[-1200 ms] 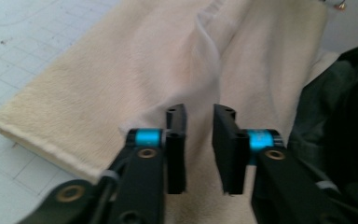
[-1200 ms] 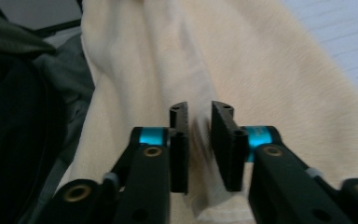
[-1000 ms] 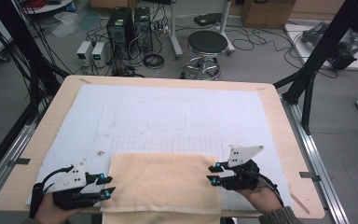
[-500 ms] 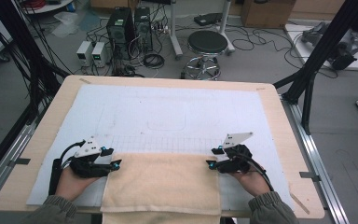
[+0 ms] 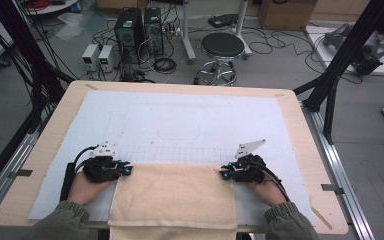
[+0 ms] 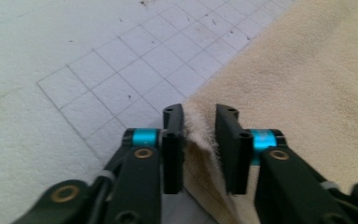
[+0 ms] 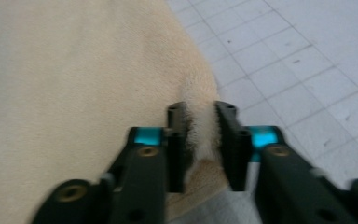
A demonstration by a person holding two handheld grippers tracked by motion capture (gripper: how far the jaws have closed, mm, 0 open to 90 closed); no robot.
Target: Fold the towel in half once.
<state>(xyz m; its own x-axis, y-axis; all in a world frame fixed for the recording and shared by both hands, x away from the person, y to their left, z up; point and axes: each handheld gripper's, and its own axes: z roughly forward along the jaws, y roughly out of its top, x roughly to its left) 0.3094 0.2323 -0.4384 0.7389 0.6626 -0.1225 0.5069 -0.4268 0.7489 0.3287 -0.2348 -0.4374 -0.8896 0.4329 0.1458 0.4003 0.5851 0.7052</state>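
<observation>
Both gripper views show what the high view hides: left tongs and right tongs clamp towel corners

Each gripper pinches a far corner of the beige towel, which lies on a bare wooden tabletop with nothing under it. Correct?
Not quite. The towel lies on a white gridded mat covering the table, as the high view shows. Left gripper and right gripper do each pinch a far corner.

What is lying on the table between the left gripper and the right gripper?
In the high view, the beige towel spans the stretch between the left gripper and the right gripper; each holds a far corner of it. Nothing else lies there.
</observation>
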